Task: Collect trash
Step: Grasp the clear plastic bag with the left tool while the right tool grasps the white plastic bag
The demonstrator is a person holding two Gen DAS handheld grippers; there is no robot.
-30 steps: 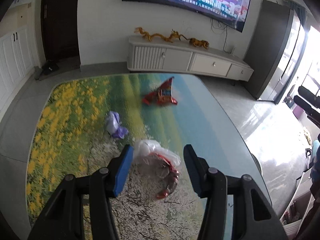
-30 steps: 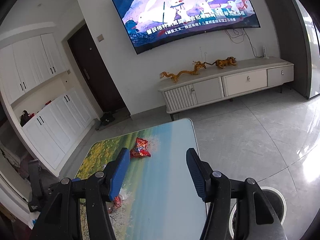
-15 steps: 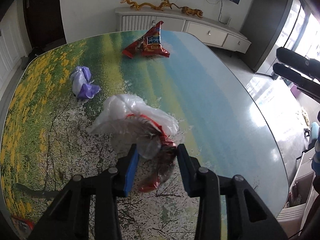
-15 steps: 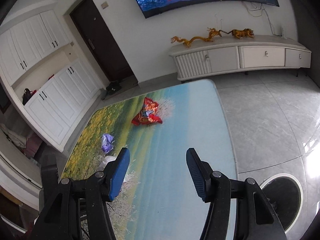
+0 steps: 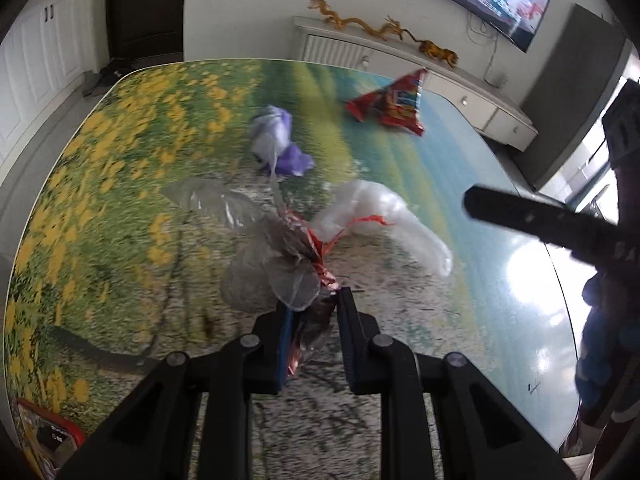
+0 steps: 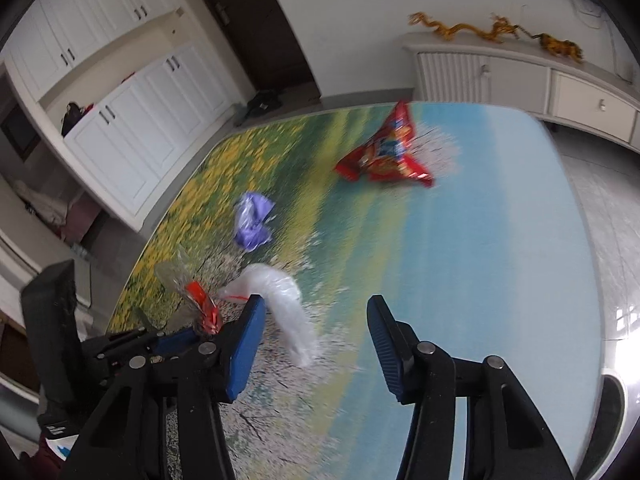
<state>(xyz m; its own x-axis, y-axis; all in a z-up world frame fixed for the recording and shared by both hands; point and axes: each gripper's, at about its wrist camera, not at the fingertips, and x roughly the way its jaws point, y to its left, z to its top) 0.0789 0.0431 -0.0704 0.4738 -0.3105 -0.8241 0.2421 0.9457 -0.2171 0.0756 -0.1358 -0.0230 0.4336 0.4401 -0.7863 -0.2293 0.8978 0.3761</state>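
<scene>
Over the flowered table [image 5: 120,152], left gripper [image 5: 312,312] has now clamped the plastic bag [image 5: 280,264]; right gripper [image 6: 316,340] stays apart.

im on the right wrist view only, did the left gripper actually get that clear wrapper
Observer: Yes. In the left wrist view the left gripper is shut on the clear wrapper.
Operator: anything by that gripper i cant see
Observer: A red-edged packet lies at the table's near left corner.
Operator: is my gripper in its view
Observer: One finger of the right gripper crosses the right side of that view, above the table.
</scene>
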